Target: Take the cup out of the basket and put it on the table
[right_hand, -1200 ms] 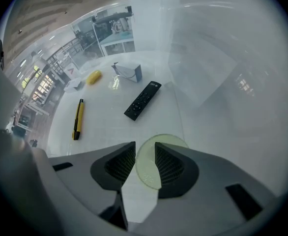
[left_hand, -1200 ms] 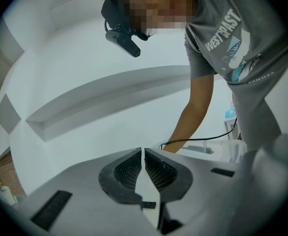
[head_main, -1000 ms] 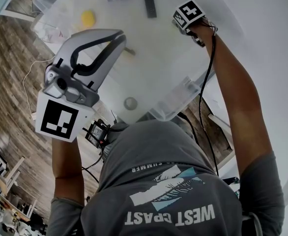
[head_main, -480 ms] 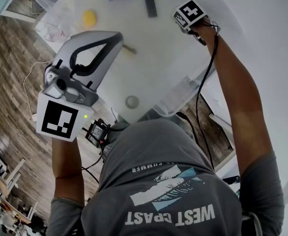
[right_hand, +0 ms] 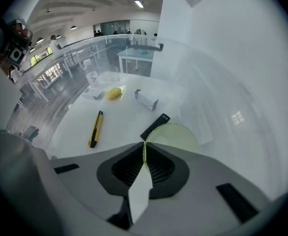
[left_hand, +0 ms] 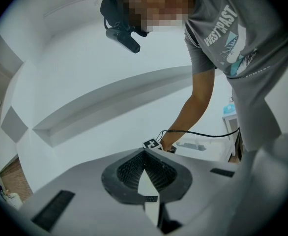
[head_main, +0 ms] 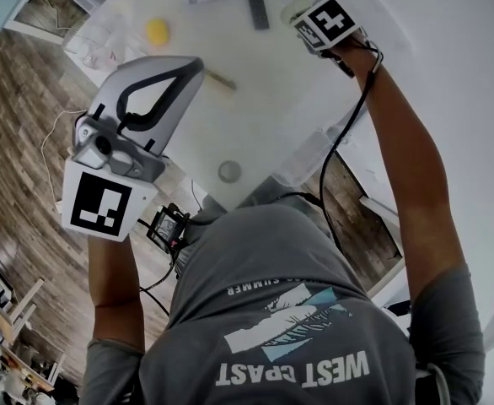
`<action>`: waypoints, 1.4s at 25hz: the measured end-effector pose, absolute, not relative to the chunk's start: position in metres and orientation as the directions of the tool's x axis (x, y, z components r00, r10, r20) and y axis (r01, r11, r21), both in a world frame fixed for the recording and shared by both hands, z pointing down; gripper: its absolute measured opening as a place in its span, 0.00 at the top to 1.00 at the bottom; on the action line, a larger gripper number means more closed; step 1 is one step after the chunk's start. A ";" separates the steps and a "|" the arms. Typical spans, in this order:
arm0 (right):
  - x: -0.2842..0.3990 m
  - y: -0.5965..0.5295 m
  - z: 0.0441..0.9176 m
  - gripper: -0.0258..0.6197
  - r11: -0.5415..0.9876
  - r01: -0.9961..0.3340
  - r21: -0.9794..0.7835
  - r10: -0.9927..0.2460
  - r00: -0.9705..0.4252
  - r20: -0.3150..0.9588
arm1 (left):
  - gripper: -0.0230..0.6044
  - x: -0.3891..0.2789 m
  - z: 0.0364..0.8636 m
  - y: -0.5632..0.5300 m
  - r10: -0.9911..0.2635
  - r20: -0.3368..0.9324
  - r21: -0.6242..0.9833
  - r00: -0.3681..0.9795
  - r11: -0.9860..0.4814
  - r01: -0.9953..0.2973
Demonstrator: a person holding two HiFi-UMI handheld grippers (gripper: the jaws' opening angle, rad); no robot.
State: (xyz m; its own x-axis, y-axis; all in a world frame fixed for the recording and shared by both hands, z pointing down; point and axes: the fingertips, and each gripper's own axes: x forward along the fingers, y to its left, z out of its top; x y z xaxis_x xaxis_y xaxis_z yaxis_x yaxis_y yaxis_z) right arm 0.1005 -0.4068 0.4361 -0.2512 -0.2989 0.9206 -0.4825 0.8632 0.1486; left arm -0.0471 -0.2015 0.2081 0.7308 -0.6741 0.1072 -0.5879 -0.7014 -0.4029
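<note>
A pale green translucent cup (right_hand: 172,135) is held by its rim, with my right gripper (right_hand: 144,147) shut on that thin edge. In the head view this gripper's marker cube (head_main: 325,20) is at the far right of the white table (head_main: 255,99), and the cup is only a pale patch beside it. A clear plastic basket (right_hand: 217,97) curves around the right gripper view, so the table is seen through its wall. My left gripper (left_hand: 145,152) is raised off the table's left side (head_main: 150,99), pointing up toward the person. Its jaws are shut with nothing between them.
On the table lie a yellow utility knife (right_hand: 96,128), a black remote (right_hand: 155,126), a yellow lump (right_hand: 114,93) and a small white box (right_hand: 147,100). A small grey round thing (head_main: 228,171) sits near the front edge. A clear bin wall (head_main: 314,154) lines the table's right side.
In the head view the right gripper's cube has moved slightly up and the table has slid a little within the picture. The left gripper stays raised in much the same place.
</note>
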 end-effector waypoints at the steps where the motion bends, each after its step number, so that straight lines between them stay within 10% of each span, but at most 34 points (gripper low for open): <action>1: 0.096 -0.403 0.428 0.92 0.866 -0.476 0.156 -0.309 -0.263 0.914 | 0.95 -0.048 0.208 -0.199 -0.675 0.108 -0.404 0.730 -0.700 -0.588; 35: -0.030 -0.279 0.281 0.92 0.909 -0.302 0.288 -0.416 -0.616 0.669 | 0.95 -0.089 0.243 -0.148 -0.748 0.120 -0.449 0.653 -0.627 -0.636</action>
